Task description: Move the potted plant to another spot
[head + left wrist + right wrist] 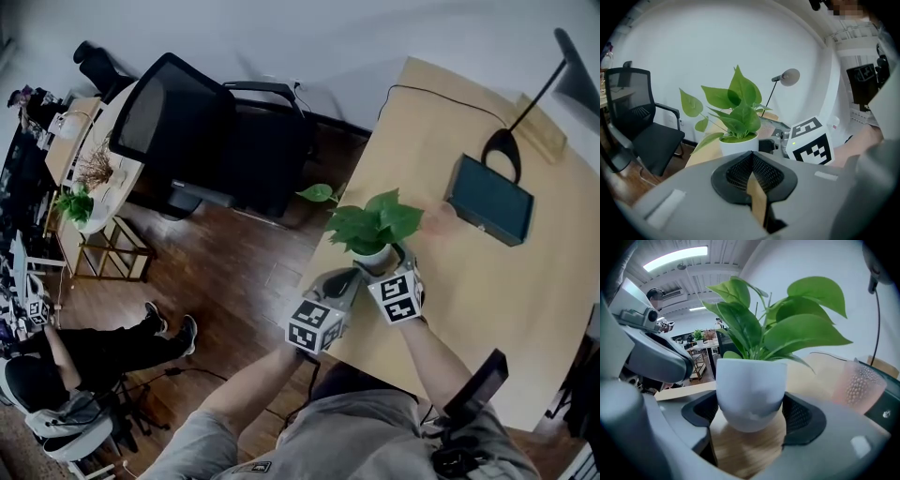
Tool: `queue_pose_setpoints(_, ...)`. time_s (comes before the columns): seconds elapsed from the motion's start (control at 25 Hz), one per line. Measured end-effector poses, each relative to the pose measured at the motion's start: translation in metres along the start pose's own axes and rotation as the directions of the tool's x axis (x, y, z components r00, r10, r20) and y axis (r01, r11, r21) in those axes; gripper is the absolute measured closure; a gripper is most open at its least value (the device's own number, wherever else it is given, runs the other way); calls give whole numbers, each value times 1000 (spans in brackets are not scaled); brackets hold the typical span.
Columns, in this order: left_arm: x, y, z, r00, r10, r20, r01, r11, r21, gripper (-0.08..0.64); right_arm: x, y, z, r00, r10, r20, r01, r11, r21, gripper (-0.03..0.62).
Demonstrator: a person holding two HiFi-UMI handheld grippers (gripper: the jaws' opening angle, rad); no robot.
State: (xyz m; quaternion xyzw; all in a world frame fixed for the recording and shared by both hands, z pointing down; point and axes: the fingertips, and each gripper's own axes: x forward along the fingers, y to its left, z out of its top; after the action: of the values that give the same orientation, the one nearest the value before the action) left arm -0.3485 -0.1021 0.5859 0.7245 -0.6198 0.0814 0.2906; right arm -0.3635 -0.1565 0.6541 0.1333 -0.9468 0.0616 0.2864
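Observation:
The potted plant (373,225), green leaves in a small white pot (750,387), is at the near left edge of the light wooden table (487,300). My right gripper (384,265) has a jaw on each side of the pot, and the black pads (802,416) press its sides; the pot's base sits just over the tabletop. My left gripper (349,279) is beside it on the left, at the table's edge, with its jaws shut and nothing between them. In the left gripper view the plant (736,105) stands just ahead, with the right gripper's marker cube (812,143) to its right.
A pink translucent cup (860,385) stands right behind the plant. A dark flat box (489,199) and a desk lamp (527,101) stand further back on the table. A black office chair (192,131) is left of the table. A person sits at the lower left (84,361).

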Motion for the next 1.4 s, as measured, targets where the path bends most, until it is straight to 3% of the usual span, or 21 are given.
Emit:
queue_pose_setpoints(0.44,0,5,-5,1000,9,-17,-9,1000,-5,560,8,7,-10,1000,7,-19,-7,1000,-15,158)
queue_pose_setpoints(0.72,0,4,-11,999,5,-32,-5,1000,-5,560,8,6,-11,999,-23,-45,19,995,-95,158)
queue_pose_setpoints(1.4,-17,-2,-16,999,-16,-33,17,1000,13,560,-6,9,-25,997,-20,-79,15,998,-65,150)
